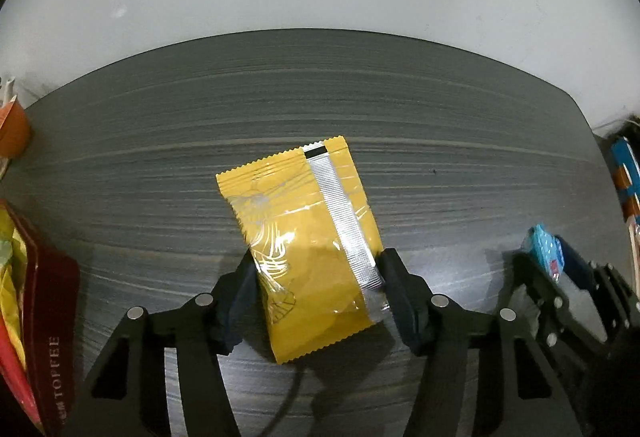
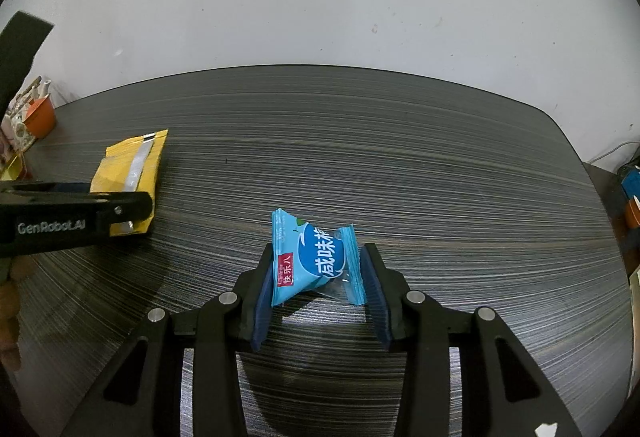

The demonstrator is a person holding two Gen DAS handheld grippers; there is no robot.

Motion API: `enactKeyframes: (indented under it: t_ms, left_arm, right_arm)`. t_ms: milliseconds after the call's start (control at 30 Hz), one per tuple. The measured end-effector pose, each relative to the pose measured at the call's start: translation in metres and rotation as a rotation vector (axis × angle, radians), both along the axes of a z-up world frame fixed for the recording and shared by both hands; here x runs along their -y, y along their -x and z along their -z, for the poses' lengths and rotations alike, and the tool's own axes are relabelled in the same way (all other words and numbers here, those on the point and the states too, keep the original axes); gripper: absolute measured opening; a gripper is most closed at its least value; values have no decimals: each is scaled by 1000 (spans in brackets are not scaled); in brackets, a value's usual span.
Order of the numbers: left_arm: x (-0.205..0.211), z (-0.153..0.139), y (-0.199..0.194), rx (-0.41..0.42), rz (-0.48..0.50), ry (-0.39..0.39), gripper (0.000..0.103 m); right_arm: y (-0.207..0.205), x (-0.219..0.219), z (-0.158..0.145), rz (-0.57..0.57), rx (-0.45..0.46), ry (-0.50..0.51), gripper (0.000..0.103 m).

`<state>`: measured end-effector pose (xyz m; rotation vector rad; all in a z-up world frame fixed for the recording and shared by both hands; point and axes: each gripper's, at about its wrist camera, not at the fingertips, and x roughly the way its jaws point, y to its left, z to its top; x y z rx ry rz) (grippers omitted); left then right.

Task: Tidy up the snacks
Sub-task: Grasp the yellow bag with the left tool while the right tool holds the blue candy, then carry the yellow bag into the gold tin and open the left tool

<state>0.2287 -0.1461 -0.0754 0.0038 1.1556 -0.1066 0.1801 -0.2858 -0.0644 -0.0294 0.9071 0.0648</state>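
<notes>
Gripping a yellow packet (image 1: 308,245) by its two long sides, the left tool (image 1: 318,291) is closed part-way, its dark pads pressing into the wrapper near the packet's lower half. The packet is a flat, crinkled foil pillow with serrated ends, a silver ribbed seam strip running lengthwise, a small black mark at its far end and faint line drawings on its left face. It points toward 12 o'clock, tilted a little to 11, over the grey streaked counter (image 1: 440,109); whether its underside touches the counter is hard to say.

At 8 o'clock in the left view stands a dark red tin (image 1: 52,321) lettered "TOFFEE", with yellow and red wrappers inside. An orange cup (image 1: 14,135) sits at 9 o'clock on the counter's edge.

The right tool (image 2: 318,291) is narrowed around a blue packet (image 2: 316,257), both blue pads (image 2: 264,297) against its pinched ends. This packet is small and puffy, light blue with a darker blue patch carrying white Chinese characters, a red label at its lower left and crimped ends. It stands tilted at the counter's middle, in front of the right camera. From there the yellow packet lies at 10 o'clock, well apart from the blue one.
</notes>
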Motion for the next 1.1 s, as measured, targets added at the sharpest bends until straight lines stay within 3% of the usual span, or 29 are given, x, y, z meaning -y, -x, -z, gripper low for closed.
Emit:
enactKeyframes:
  t_ms: [467,767,1100]
  left_arm:
    - [-28,-24,62,49,-3,3,56]
    - [-33,-42,96,98,14,-45,56]
    - [-56,-93,141,188,65,-52,56]
  right_arm:
    - [4,-8,2,8,0,4,39]
    - [19,-35,3,18,0,8,39]
    - [16,-41,4,21,-1,9,39]
